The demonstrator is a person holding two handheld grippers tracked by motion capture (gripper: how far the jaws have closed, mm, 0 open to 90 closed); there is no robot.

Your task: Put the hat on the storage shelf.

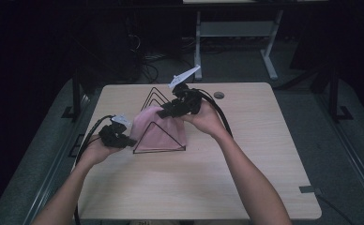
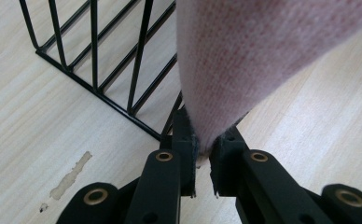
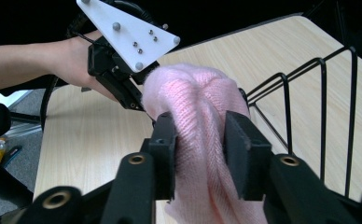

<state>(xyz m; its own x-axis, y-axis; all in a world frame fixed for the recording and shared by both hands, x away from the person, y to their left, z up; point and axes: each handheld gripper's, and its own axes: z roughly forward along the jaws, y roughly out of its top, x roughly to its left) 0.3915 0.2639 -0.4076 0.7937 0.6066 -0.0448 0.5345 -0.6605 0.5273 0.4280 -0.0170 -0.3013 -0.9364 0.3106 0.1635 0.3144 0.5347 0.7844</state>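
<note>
Item: 1 pink knitted cloth (image 1: 163,129), draped over a black triangular wire rack (image 1: 157,123) near the middle of the wooden surface (image 1: 246,154). Left claw (image 1: 126,140) clenched on the cloth's near-left corner (image 2: 202,140), low beside the rack. Right claw (image 1: 168,112) clamped on a bunched fold (image 3: 200,135) at the far top. Handling, judged: light, soft, stretchy, likely to snag on wires; best gripped at edges or gathered folds.
</note>
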